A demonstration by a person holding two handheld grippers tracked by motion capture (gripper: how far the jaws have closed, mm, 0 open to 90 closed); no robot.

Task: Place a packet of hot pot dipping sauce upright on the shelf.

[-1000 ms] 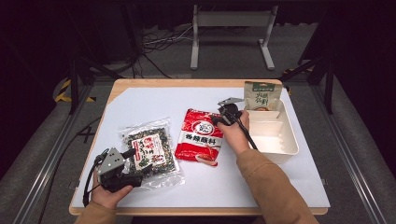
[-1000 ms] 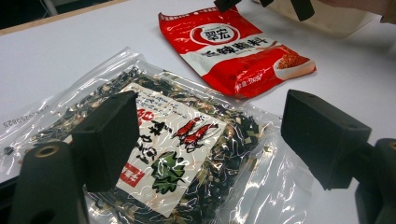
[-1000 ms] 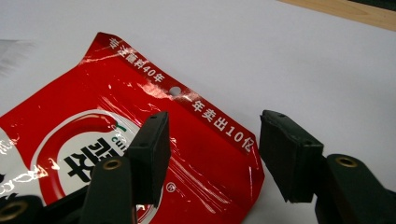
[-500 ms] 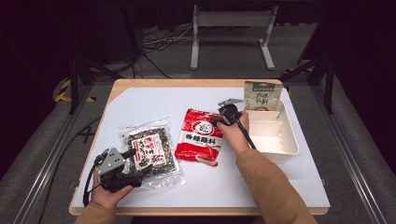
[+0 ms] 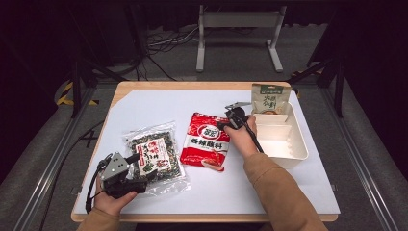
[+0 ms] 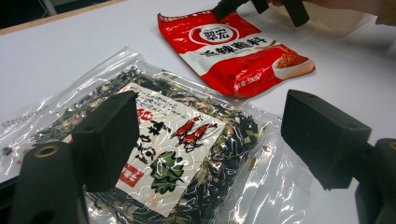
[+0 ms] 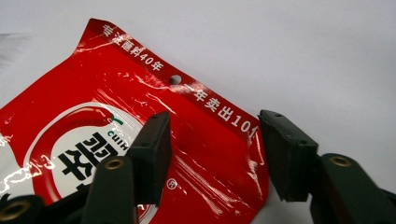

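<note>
A red seasoning packet point(image 5: 206, 141) lies flat at the table's middle. My right gripper point(image 5: 226, 124) hovers open at its top right corner; in the right gripper view the jaws straddle that corner of the red packet point(image 7: 140, 121), one over the packet and one past its edge. A clear bag of dried seaweed mix point(image 5: 154, 154) lies at the front left. My left gripper point(image 5: 142, 166) rests open at its near edge, and in the left gripper view the jaws stand wide over the bag point(image 6: 173, 149), with the red packet point(image 6: 233, 51) beyond.
A white divided tray point(image 5: 298, 144) stands at the right of the table. A green pouch point(image 5: 267, 98) leans upright at the tray's far end. White sheet covers the tabletop point(image 5: 144, 110); the wooden front edge is near my left hand.
</note>
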